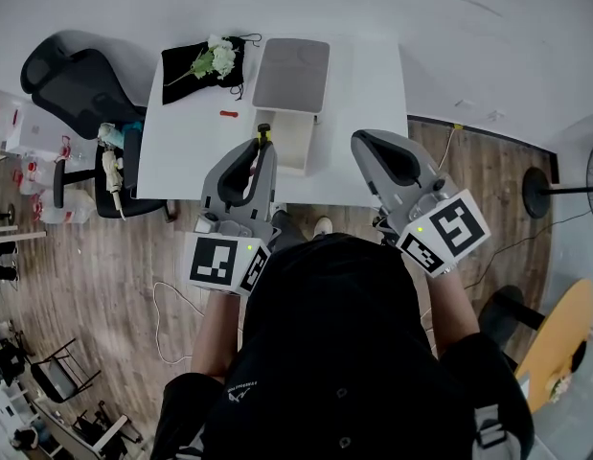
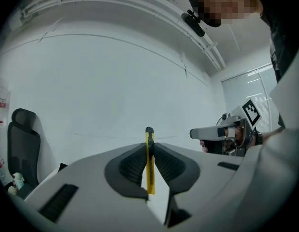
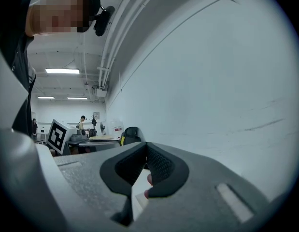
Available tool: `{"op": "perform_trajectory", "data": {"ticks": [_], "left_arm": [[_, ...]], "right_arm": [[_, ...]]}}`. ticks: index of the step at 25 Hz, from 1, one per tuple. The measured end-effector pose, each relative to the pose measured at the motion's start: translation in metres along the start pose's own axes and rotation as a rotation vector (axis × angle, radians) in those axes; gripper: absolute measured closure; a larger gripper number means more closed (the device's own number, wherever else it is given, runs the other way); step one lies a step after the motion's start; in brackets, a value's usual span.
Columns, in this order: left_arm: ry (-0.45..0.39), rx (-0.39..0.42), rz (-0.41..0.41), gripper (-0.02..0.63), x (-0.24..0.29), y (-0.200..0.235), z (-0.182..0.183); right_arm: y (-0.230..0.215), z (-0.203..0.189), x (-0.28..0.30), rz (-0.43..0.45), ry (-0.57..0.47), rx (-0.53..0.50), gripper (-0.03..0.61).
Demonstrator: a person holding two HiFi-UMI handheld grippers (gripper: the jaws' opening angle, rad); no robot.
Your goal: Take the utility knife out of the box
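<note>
- Grey left gripper [image 2: 149,148] is clamped on the utility knife [image 2: 149,170]. The ribbed pads pinch its flat sides, and it stands on edge with the dark tip poking out past the jaws.
- Yellow plastic body, slim and stiff. I'd call it light, and smooth enough to twist in a loose pinch. The mid-body hold looks right, well back from the blade end.
- Right gripper [image 3: 145,151] has its jaws together, with nothing held that I can make out.
- The knife sits just left of the open white box [image 1: 296,140] and looks clear of it. The grey lid [image 1: 291,73] is propped behind.
- The white table [image 1: 181,151] looks hard and smooth. A black cloth [image 1: 181,75] with white flowers [image 1: 217,58] lies at the far corner.
- A black office chair [image 1: 71,80] stands to the left on a wooden floor [image 1: 114,266], with a pale wall ahead.
</note>
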State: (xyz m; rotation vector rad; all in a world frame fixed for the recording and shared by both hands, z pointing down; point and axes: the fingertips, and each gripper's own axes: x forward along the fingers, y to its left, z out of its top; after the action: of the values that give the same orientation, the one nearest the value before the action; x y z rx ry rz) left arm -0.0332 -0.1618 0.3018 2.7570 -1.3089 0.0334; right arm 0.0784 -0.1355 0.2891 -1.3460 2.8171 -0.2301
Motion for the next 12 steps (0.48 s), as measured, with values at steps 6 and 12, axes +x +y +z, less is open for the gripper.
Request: {"op": "perform_trajectory", "data": {"ticks": [6,12], "left_arm": [[0.002,-0.004,0.009,0.565,0.0017,0.0005,-0.0023],[0.004,-0.002,0.007,0.565,0.0034,-0.0025,-0.0046]], "right_arm": [[-0.0019,-0.0027,0.0005,0.001,0.003,0.0,0.574],[-0.0046,-0.0032,-0.0011,0.001,0.002,-0.008,0.574]]}}
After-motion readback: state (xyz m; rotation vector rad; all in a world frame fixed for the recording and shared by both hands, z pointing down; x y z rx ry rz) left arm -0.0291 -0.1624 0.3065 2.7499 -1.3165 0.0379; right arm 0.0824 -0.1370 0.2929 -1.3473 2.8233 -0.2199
